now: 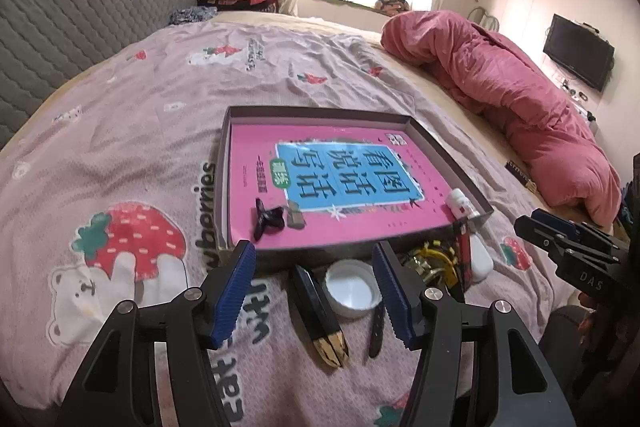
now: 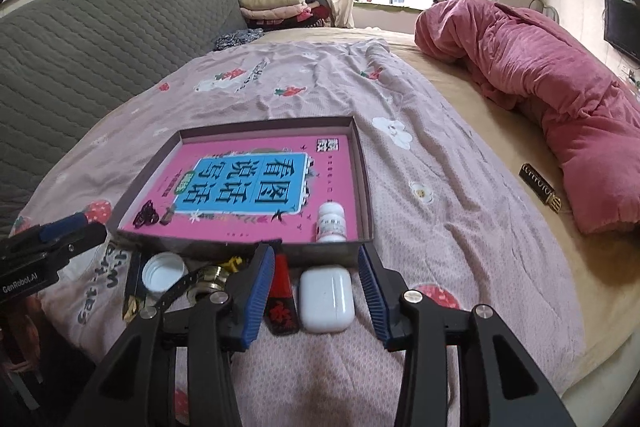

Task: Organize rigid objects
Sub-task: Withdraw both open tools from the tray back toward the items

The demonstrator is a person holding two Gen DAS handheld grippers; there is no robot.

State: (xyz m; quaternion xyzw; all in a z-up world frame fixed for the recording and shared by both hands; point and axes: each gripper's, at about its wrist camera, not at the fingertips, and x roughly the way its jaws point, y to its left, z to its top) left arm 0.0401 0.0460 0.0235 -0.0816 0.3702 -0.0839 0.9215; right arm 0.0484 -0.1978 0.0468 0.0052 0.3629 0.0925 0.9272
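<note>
A shallow grey box (image 1: 448,147) on the bed holds a pink book (image 1: 320,171), a black fidget spinner (image 1: 269,223) and a white bottle (image 1: 460,205). My left gripper (image 1: 314,253) is open above a white cap (image 1: 352,287) and a black and gold bar (image 1: 318,315) lying in front of the box. My right gripper (image 2: 315,255) is open too. A white earbud case (image 2: 326,301) and a red and black stick (image 2: 282,303) lie between its fingers, touching neither pad. A gold watch with a black strap (image 2: 210,277) rests left of them.
A rolled pink quilt (image 2: 540,79) lies along the bed's right side, with a small black and gold plaque (image 2: 540,187) beside it. A grey padded headboard (image 2: 100,43) stands at the left. Folded clothes (image 2: 276,7) sit by the window.
</note>
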